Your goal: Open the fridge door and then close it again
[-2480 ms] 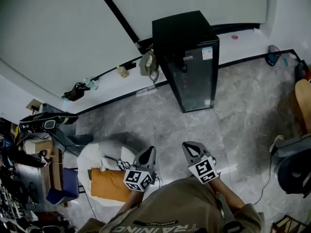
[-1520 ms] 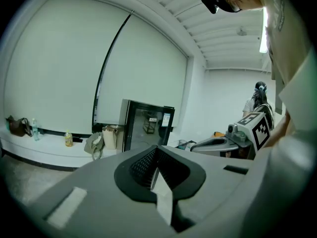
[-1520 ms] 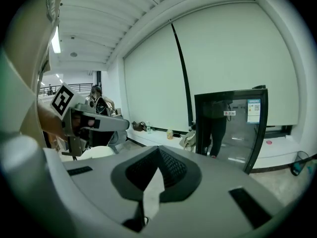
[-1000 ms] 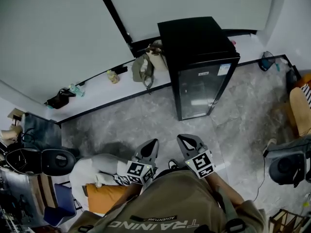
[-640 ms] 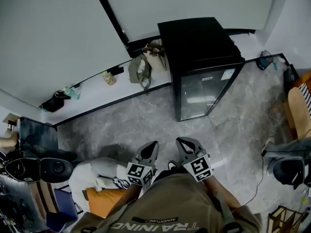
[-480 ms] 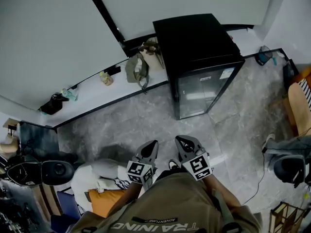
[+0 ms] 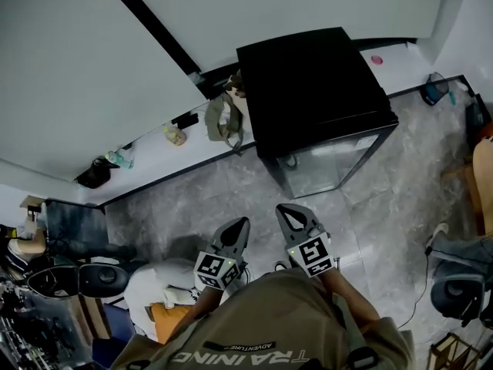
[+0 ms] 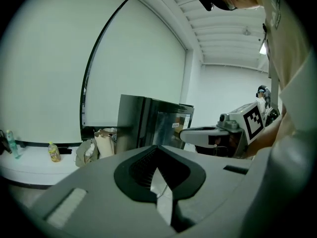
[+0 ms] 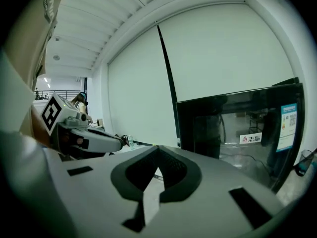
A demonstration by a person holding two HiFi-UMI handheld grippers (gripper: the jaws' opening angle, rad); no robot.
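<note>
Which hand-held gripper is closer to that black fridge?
Right. The right hand-held gripper hangs in front of the fridge door, not touching; the left hand-held gripper is farther left and back.

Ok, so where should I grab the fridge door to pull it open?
Probably the left vertical edge of the fridge door, approached from the front. The glass face is flat with no bar handle showing, and a small dark fitting near that edge hints it is the opening side.
</note>
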